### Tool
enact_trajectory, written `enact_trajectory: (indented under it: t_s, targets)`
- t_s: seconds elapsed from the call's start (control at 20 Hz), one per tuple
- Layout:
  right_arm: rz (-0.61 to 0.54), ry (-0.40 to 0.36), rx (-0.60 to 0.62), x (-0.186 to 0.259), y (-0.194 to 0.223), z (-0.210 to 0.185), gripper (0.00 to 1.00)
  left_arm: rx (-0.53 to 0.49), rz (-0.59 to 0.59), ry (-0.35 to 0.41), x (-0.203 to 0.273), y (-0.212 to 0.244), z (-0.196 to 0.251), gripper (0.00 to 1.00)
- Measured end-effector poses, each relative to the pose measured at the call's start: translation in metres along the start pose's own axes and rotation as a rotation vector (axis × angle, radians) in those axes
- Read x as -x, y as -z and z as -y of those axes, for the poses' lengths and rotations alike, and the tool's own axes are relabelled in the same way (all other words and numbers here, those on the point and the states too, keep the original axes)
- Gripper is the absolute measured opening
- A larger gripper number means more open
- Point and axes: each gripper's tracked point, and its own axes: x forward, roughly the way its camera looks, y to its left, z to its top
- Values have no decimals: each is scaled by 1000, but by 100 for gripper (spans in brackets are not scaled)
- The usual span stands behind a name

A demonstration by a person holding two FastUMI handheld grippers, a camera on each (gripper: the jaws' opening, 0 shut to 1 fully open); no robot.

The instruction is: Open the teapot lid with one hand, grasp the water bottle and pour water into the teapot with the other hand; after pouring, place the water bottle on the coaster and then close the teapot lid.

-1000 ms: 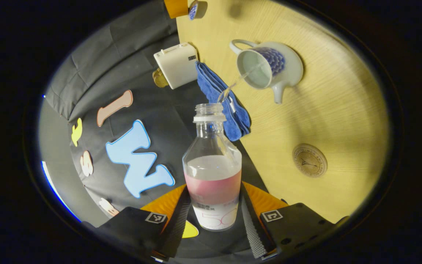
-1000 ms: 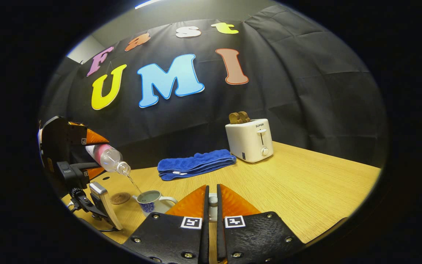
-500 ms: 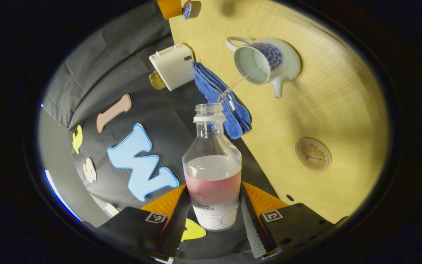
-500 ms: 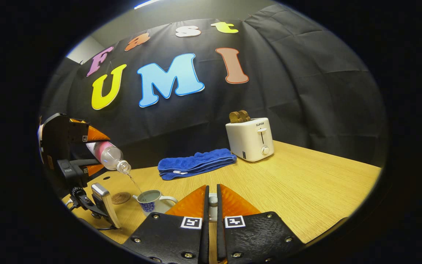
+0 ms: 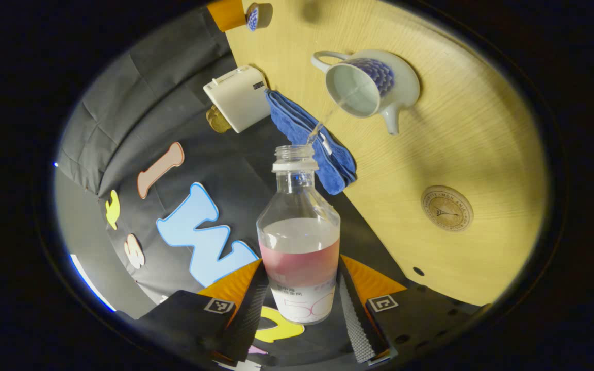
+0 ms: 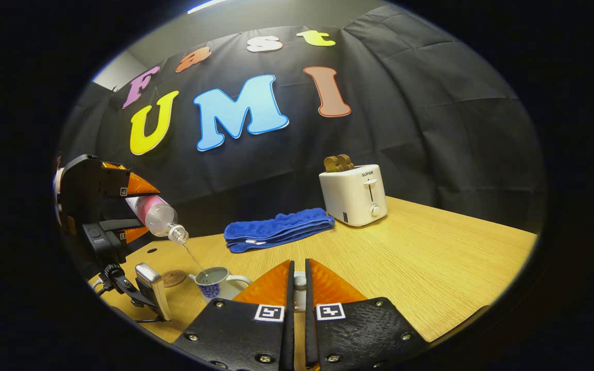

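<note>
I've got the left gripper (image 5: 299,309) w/ its fingers clamped on the lower body of the water bottle (image 5: 298,242), across the label band. Bottle is tipped neck-down over the teapot (image 5: 366,87), a thin stream running from its mouth into the open pot. From the right gripper view the bottle (image 6: 155,215) hangs above and just left of the teapot (image 6: 214,282), apart from it, not touching the rim.

Right gripper (image 6: 297,288): fingers nearly together, pinched on a small pale thing I take for the teapot lid (image 6: 300,282), mostly hidden, so that's a judgement.

Handling, as I judge it: bottle looks like thin clear plastic, part full, so light-ish but the weight shifts as water moves. Smooth wall, likely slippery if wet; squeeze too hard and it'll flex and spurt. Hold on the labelled belly is the right spot, stiffer than the shoulder, and it keeps the neck free. Teapot looks ceramic, hard, chippable; lid too, so ease it down by the knob.

Coaster (image 5: 447,208) sits on the surface (image 5: 457,129) near the teapot, on its spout side, bare and ready for the bottle.
</note>
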Motion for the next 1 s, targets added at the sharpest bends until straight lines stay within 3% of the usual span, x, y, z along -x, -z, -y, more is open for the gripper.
enact_trajectory:
  t_s: [0.1,0.15,1.0]
  targets:
    - [0,-2,-3,1,0,-1,8,-17,-2,0,0,2,-2,74]
    - [1,-2,-4,0,-1,0,8,-24,-4,1,1,2,-2,84]
    - [-2,-10,-14,2,-1,-2,8,-127,-8,-10,3,-6,-16,84]
